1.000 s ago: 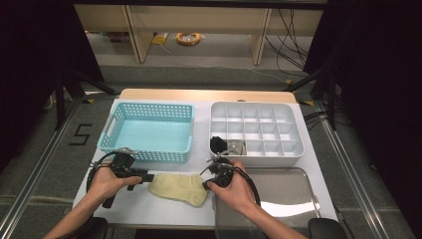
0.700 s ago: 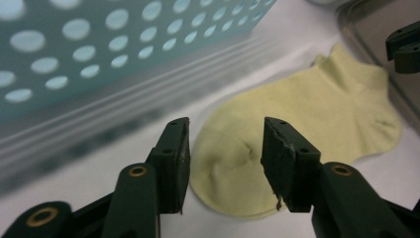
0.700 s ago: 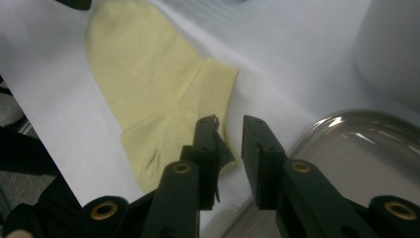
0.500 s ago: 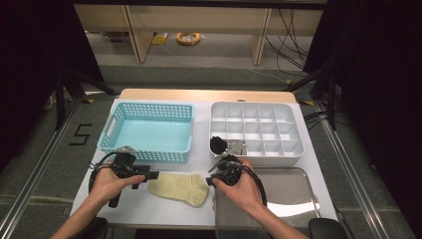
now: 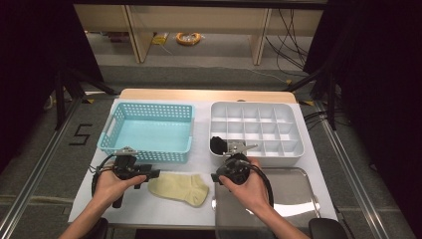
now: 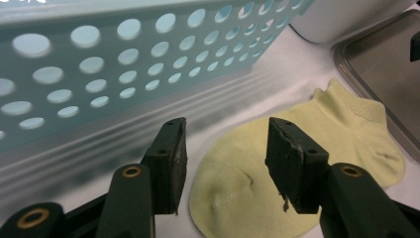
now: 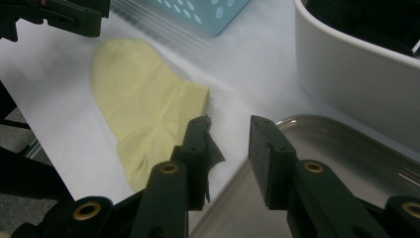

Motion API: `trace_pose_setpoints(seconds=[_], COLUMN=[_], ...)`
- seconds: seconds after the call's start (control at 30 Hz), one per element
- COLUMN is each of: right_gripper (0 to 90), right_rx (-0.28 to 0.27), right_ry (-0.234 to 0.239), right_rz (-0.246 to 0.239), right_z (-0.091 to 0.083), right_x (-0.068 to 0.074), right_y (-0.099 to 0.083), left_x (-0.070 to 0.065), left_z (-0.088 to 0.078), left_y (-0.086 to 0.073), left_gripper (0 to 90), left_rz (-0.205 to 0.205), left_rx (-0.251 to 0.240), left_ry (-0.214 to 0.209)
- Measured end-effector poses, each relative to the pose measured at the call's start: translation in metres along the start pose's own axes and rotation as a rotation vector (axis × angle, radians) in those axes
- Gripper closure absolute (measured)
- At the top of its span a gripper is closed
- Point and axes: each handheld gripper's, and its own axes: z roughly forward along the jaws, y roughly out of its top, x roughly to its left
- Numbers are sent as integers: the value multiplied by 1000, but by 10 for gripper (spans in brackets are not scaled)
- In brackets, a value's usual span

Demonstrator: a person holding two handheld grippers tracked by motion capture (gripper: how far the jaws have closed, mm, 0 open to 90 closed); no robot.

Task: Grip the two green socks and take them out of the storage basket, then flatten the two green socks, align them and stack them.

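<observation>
Item: one pale yellow ankle sock [image 5: 180,188], lying flat on the white table cover [image 5: 149,209], just in front of the turquoise perforated basket [image 5: 147,132] and just left of the steel tray [image 5: 278,199]. Long axis runs roughly across the table: toe end toward the left, cuff end toward the right, next to the tray's rim.

Left gripper [image 5: 149,174]: at the toe end, jaws pointing along the sock's length. In the left gripper view its jaws stand apart over the toe, pads [image 6: 171,163] clear of the cloth; they have just been closing a little, with nothing pinched.

Right gripper [image 5: 219,177]: at the cuff end, over the tray's near corner. In the right gripper view its jaws stand apart, having just been opening, with nothing held; the sock lies to the left of them.

Judgement: each gripper faces one end of the sock; the left looks slightly nearer to a grasp.

Also present: white compartment box [image 5: 259,130] behind the tray, a dark item [image 5: 217,144] in its near left compartment.
</observation>
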Motion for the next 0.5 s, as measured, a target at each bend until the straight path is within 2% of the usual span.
trace_pose_setpoints(seconds=[0.03,0.13,0.23,0.27,0.3,0.4,0.43,0.47,0.5], right_gripper=[698,696,695,694,693,691,690,689,689], right_rx=[-16,-12,-20,-17,-12,-9,-14,-15,-14], right_ry=[-12,-9,-2,0,0,4,9,4,4], right_rz=[-39,-30,-53,-50,-45,-50,-60,-58,-48], right_z=[1,0,1,2,2,2,1,1,1], right_x=[-4,-2,-2,-2,-1,-1,-2,-3,-3], right_y=[0,1,0,0,0,0,0,0,0], left_x=[-1,1,1,4,2,2,4,3,1], left_z=[1,1,1,-1,0,0,-2,-2,0], left_y=[-1,-3,-5,-5,-6,-6,-6,-6,-7], left_gripper=[497,495,497,498,499,499,499,499,499], left_rz=[-13,-16,-24,-3,-26,-27,-2,-8,-39], left_rx=[-10,1,2,31,12,22,47,46,26], left_ry=[0,0,8,2,8,8,8,6,5])
